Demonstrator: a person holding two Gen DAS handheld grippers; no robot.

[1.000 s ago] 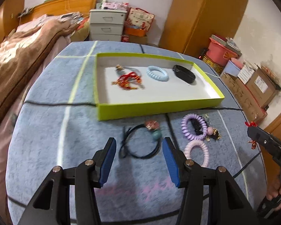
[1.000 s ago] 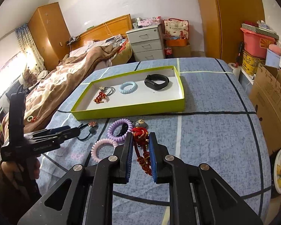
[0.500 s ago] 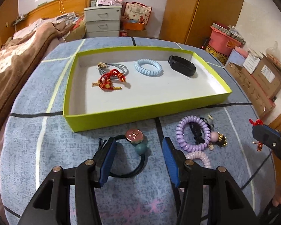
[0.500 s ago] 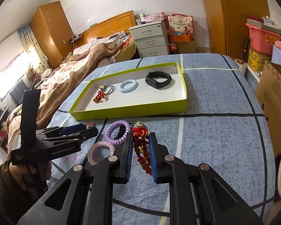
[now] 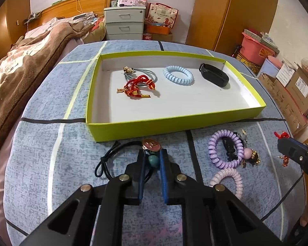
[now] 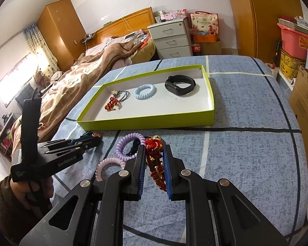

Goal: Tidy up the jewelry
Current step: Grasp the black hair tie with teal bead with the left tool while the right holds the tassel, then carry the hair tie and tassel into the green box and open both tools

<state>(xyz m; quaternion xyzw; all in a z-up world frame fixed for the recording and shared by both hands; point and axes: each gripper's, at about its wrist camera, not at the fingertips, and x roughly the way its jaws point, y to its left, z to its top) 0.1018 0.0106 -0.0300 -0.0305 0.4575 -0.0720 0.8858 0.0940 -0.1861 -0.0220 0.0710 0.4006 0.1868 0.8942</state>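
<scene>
So I'm working over a table (image 5: 41,164) wearing a blue-grey cloth with black and pale lines crossing it. A lime-green tray (image 5: 174,124) is sitting flat on it toward the far side. Just in front of the tray, a black hair tie with a teal bead (image 5: 106,160) is lying on the cloth; right of it a purple coil tie (image 5: 213,155) and a pink coil tie (image 5: 234,179) are lying close together, with some dark charms (image 5: 250,157) tangled beside them.
</scene>
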